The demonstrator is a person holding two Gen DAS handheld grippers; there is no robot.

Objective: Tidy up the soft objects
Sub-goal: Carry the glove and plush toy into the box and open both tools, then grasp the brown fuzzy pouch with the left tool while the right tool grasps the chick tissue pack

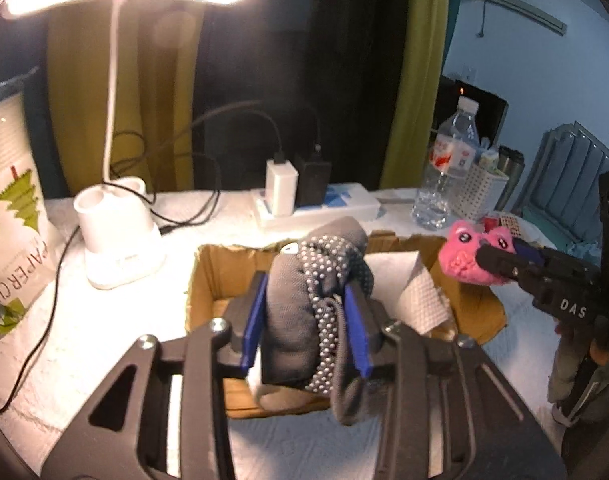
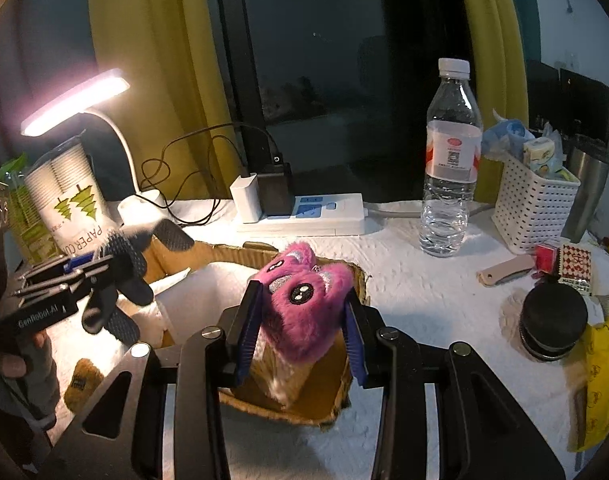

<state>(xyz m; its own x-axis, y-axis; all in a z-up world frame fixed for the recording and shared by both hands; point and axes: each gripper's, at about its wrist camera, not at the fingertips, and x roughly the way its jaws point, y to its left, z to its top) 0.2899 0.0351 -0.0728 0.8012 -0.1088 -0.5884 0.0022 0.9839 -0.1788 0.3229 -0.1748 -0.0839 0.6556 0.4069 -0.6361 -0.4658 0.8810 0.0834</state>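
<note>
We find the left claw (image 1: 304,320) grasping a sock (image 1: 304,300), the right claw (image 2: 300,324) grasping a plush toy (image 2: 304,304); we advise releasing both only once low inside the box (image 2: 332,404) beneath them.

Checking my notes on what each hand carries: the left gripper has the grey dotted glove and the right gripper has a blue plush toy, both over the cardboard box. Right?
Nearly. The plush toy in the right gripper is pink, not blue; the right wrist view shows it. The left gripper does carry the grey dotted glove over the cardboard box.

both wrist views look down, sharing cardboard box (image 1: 208,280).
</note>
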